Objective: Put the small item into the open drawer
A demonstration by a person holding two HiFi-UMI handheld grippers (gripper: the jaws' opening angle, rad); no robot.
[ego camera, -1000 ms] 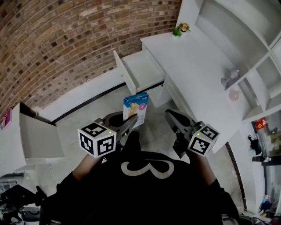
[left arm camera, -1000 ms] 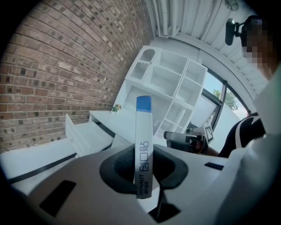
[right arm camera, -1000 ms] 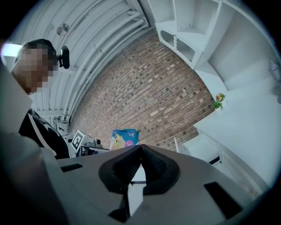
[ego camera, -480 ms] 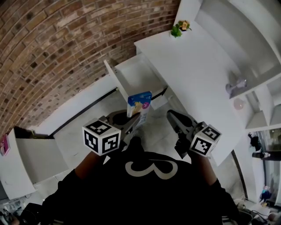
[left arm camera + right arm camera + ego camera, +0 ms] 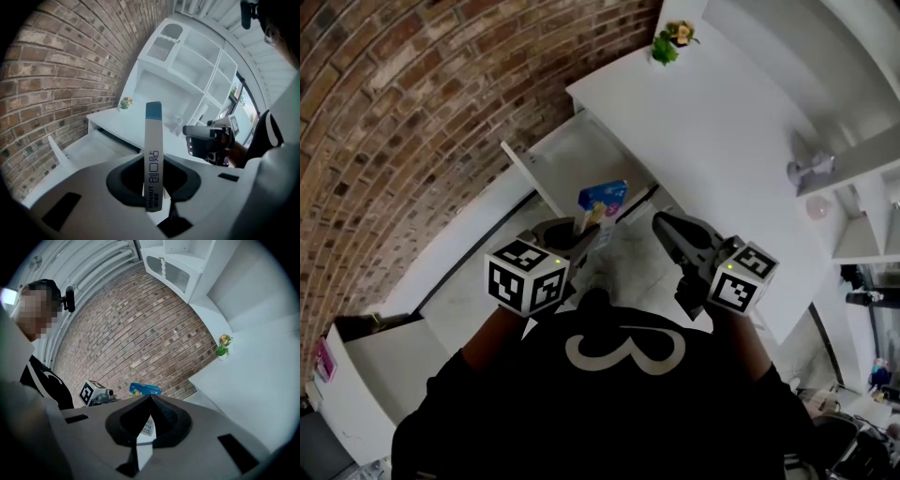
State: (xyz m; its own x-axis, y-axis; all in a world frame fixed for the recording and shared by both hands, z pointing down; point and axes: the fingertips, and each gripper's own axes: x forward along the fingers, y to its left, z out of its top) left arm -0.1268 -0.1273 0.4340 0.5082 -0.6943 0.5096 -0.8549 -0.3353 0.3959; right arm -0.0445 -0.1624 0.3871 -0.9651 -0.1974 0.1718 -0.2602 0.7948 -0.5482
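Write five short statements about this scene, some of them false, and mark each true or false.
1. The left gripper is shut on the box. True.
2. The box lies inside the drawer. False: it stands upright between the left gripper's jaws and is not yet set down.
3. The right gripper holds a cup. False: its jaws are together with nothing between them.
4. The drawer is open. True.
5. A small plant stands on the desk. True.
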